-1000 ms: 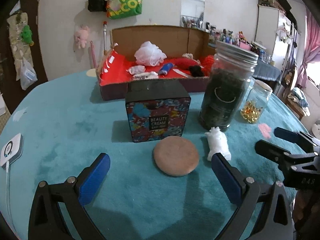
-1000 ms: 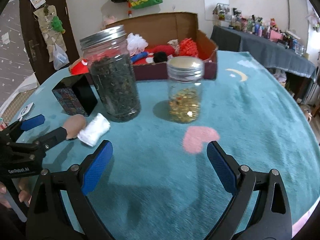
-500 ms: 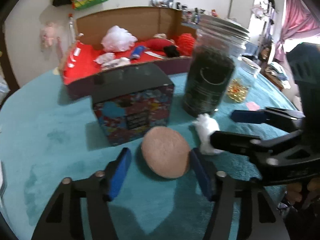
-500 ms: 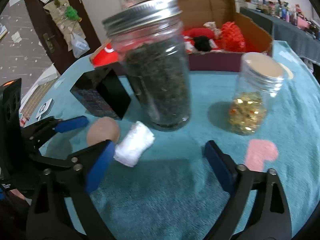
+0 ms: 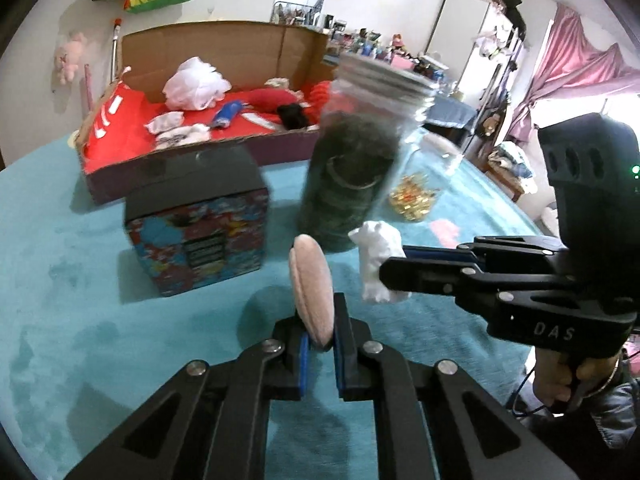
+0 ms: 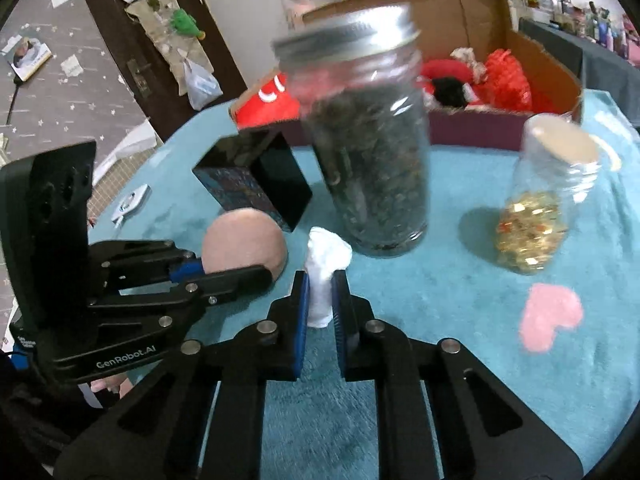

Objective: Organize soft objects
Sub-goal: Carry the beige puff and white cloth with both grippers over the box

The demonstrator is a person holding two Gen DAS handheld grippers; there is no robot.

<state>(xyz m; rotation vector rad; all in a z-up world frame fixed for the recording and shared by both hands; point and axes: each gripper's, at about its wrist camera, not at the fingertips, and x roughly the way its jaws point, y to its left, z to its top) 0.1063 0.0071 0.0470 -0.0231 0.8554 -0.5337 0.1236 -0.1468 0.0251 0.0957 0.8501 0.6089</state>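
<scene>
The bench is covered by a fluffy teal cloth (image 5: 72,312) with a pink heart patch (image 6: 550,316), and behind it stand a white wall and a dark door. The left tongs (image 5: 319,350) are closed on a round pink puff pad (image 5: 312,284), held on edge above the cloth. The right tongs (image 6: 320,308) are closed on a small white soft toy (image 6: 322,276), near a tall glass jar of dark leaves (image 6: 368,152) and an open cardboard box with red lining (image 5: 200,92).

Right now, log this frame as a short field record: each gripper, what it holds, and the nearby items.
left gripper: shut on pink round puff, held edge-on
right gripper: shut on white soft toy
table cover: teal
behind: dark-filled jar, small jar, patterned box
cardboard box: holds soft items
</scene>
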